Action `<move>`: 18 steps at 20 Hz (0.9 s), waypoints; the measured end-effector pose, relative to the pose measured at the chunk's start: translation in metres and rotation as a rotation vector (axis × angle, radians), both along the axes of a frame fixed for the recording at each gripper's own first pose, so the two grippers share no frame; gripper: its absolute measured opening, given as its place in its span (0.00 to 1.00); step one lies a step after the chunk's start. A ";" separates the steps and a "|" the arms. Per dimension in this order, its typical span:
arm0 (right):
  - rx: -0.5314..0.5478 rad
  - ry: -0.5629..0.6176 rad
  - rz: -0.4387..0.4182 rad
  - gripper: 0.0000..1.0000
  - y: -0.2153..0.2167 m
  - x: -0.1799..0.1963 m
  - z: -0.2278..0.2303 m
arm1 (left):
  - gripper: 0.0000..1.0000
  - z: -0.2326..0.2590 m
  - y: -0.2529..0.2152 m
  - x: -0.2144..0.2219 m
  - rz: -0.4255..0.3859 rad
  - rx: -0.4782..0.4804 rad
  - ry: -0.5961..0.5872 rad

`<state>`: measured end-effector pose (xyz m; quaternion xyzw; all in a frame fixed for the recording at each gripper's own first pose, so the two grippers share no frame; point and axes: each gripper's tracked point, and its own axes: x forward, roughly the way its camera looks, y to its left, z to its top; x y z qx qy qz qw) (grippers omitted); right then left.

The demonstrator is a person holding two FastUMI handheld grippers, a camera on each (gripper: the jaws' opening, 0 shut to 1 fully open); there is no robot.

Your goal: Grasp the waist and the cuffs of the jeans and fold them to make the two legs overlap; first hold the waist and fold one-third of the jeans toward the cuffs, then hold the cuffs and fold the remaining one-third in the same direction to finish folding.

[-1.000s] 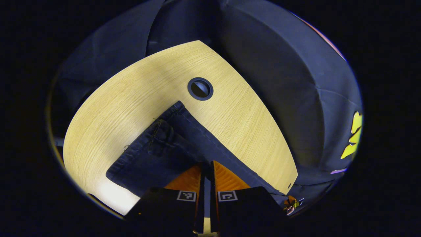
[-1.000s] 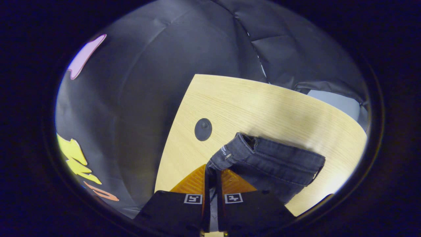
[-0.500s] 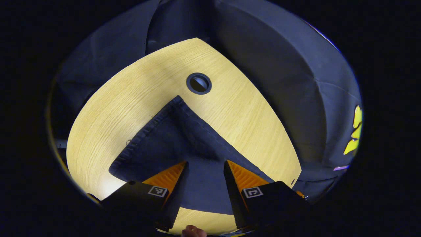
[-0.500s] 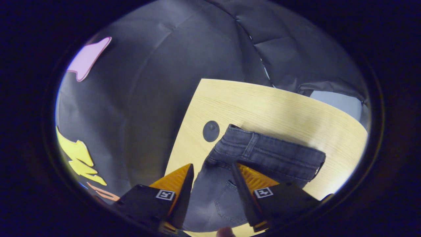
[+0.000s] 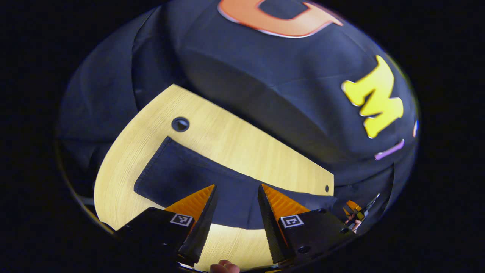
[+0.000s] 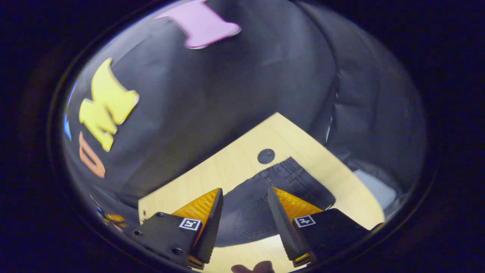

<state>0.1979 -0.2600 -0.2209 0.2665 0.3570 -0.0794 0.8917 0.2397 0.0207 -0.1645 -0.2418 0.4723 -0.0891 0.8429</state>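
Left gripper point(image 5: 235, 212) jaws spread, right gripper point(image 6: 244, 214) likewise, apparently raised

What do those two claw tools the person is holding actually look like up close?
Each gripper, left and right, has two wedge-shaped fingers tapering to points, with ribbed inner faces and saw-toothed edges. Each finger sits on a black block with screws, bearing a small square black-and-white marker. A fingertip peeks in below.

The dark blue denim jeans point(image 5: 197, 182) are lying flat and folded on the pale wooden table point(image 5: 242, 144), hemmed cuff corner sitting just beside the table's round dark grommet point(image 5: 180, 124), back pocket facing up in the right gripper view.
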 end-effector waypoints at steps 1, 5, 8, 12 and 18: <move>-0.059 -0.028 0.050 0.83 0.009 -0.013 0.015 | 0.69 0.017 -0.007 -0.013 -0.034 0.012 -0.027; -0.212 -0.141 0.163 0.82 0.046 -0.067 0.067 | 0.96 0.060 -0.021 -0.064 -0.135 0.143 -0.150; -0.267 -0.218 0.136 0.92 0.062 -0.106 0.100 | 0.96 0.083 -0.029 -0.088 -0.104 0.207 -0.294; -0.366 -0.311 0.115 0.92 0.085 -0.150 0.143 | 0.96 0.097 -0.039 -0.118 -0.031 0.299 -0.460; -0.377 -0.300 0.112 0.92 0.100 -0.185 0.138 | 0.96 0.103 -0.057 -0.145 0.080 0.284 -0.603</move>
